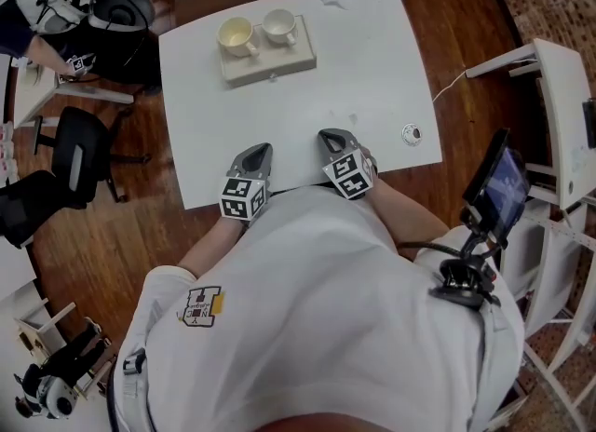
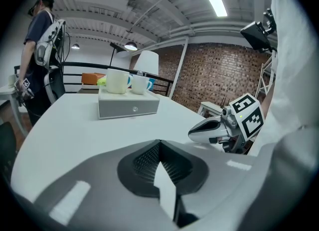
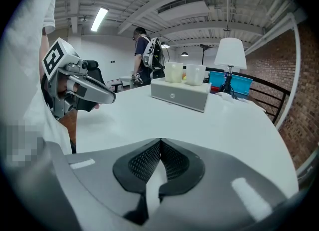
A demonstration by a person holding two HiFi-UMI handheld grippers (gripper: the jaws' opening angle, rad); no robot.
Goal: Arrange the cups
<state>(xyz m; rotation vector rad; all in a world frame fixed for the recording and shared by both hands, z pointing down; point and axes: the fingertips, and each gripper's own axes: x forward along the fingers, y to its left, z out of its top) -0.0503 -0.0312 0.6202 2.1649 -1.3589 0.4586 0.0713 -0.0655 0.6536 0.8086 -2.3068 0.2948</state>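
scene: white table [image 1: 372, 86], person at its near edge, both tongs low over that edge, cups at the far side
left tongs [image 1: 262, 149]: jaws pressed together, mesh pads meet at the tip, nothing between them; tilted down toward the table, tip just over the near edge
right tongs [image 1: 328, 135]: jaws together too, nothing in them; beside the left tongs but apart from it, aimed the same way toward the cups
cream cup [image 1: 236, 35]: upright on the grey box, left spot, handle turned to the near right
white cup [image 1: 279, 24]: upright on the same box, just right of the cream cup; touching or not, can't tell; handle also to the near right
grey box [image 1: 270, 65]: low block with a round button on its front face, far-left part of the table, well apart from both tongs; serves as a raised stand for the pair
why held so: closed, empty tongs side by side at the edge read as a rest pose, clear of the cups so nothing gets knocked
task state: two cups side by side on the box fits a finished arrangement, or equally a set waiting to be rearranged; the pictures don't settle which
small round thing [image 1: 412, 134]: lies on the table near its right edge, near the right tongs; too small to identify
risk: cups sit on a narrow raised top, close to its edges; a nudge on a handle could likely tip one off
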